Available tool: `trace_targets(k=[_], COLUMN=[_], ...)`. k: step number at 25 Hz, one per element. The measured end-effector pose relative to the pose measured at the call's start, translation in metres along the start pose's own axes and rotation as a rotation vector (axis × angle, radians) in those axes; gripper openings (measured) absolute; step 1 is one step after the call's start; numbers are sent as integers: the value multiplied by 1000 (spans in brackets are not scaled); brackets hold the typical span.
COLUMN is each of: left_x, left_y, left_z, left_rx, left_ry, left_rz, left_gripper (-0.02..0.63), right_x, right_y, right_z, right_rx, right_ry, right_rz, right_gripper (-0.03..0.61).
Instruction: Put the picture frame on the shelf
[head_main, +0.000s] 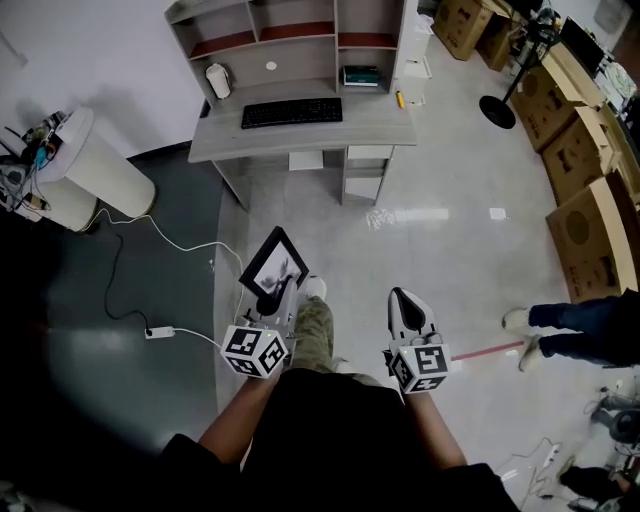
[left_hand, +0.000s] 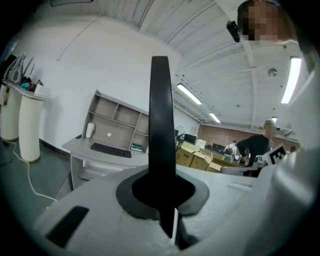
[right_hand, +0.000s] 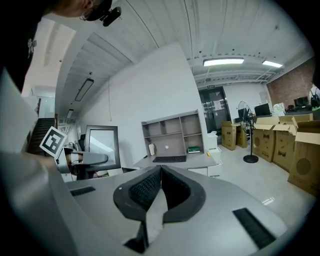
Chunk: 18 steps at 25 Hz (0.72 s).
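My left gripper (head_main: 281, 292) is shut on the lower edge of a black picture frame (head_main: 273, 266), held tilted above the floor. In the left gripper view the picture frame (left_hand: 161, 130) stands edge-on between the jaws, rising as a dark vertical band. My right gripper (head_main: 408, 303) is shut with its pads together and nothing between them; in the right gripper view the gripper (right_hand: 160, 172) points toward the desk, and the picture frame (right_hand: 102, 146) shows at the left. The shelf unit (head_main: 290, 40) stands on the grey desk (head_main: 300, 125) ahead, its cubbies partly bare.
A black keyboard (head_main: 291, 112), a white can (head_main: 218, 80) and a book (head_main: 361, 75) sit on the desk and shelf. A white cylinder bin (head_main: 95, 165) and a cable with power strip (head_main: 160, 331) lie left. Cardboard boxes (head_main: 585, 170), a fan base (head_main: 497, 111) and another person's legs (head_main: 580, 330) are right.
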<state>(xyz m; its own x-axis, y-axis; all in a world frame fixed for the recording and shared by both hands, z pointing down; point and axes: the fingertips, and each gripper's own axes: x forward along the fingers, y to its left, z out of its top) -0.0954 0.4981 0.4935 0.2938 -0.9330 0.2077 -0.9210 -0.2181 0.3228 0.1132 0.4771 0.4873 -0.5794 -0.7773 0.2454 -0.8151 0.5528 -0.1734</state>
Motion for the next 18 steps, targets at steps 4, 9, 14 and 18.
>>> trace_targets(k=[4, 9, 14, 18], left_x=[62, 148, 227, 276], left_y=[21, 51, 96, 132], left_z=[6, 36, 73, 112], left_rx=[-17, -39, -22, -2], left_ry=[13, 21, 56, 49], left_rz=[-47, -135, -185, -220], left_gripper=[25, 25, 26, 25], right_x=[47, 137, 233, 290], right_y=[-33, -66, -89, -102], right_z=[-1, 22, 71, 97], right_rx=[-3, 15, 3, -39], right_ry=[41, 75, 60, 50], right_rz=[-42, -83, -119, -126], right_gripper=[12, 12, 12, 12])
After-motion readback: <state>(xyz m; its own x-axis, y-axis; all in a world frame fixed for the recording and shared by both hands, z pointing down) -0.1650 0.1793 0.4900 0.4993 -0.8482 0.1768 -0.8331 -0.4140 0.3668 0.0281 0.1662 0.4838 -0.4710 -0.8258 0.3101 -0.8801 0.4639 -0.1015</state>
